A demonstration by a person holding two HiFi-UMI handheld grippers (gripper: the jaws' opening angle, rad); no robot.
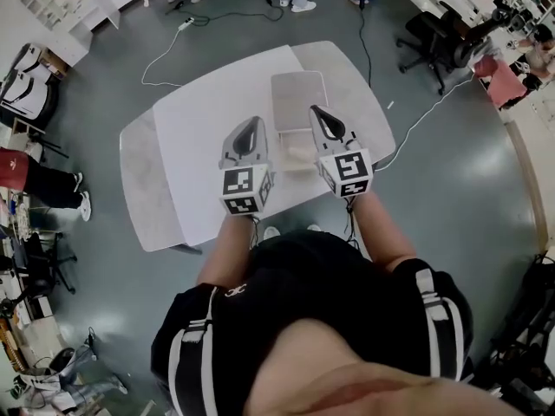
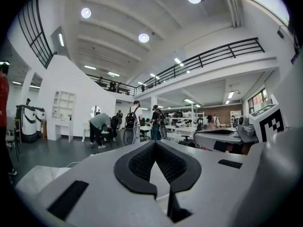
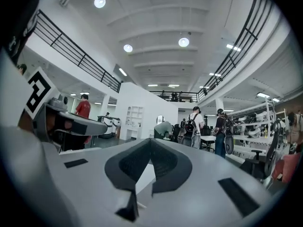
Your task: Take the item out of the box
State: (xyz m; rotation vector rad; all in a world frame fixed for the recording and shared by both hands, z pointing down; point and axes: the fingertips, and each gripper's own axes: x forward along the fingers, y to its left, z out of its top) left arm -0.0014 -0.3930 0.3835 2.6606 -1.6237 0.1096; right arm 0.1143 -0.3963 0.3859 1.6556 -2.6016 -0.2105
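Note:
In the head view a flat grey box (image 1: 298, 99) lies on the white sheet (image 1: 208, 128) at the far middle of the table, lid down, contents hidden. My left gripper (image 1: 252, 126) hovers over the sheet just left of the box's near corner, jaws shut and empty. Just past the box's near right corner is my right gripper (image 1: 318, 113), also shut with nothing in it. A small pale shape (image 1: 299, 155) lies between the two grippers; what it is I cannot tell. Both gripper views look level across the room, tips of the left gripper (image 2: 155, 143) and right gripper (image 3: 150, 141) meeting.
The grey table (image 1: 139, 189) stands on a dark floor with cables (image 1: 165, 55) trailing behind it. An office chair (image 1: 434, 37) is at the back right, more chairs and bags at the left. Several people stand among desks in the hall (image 2: 135, 122).

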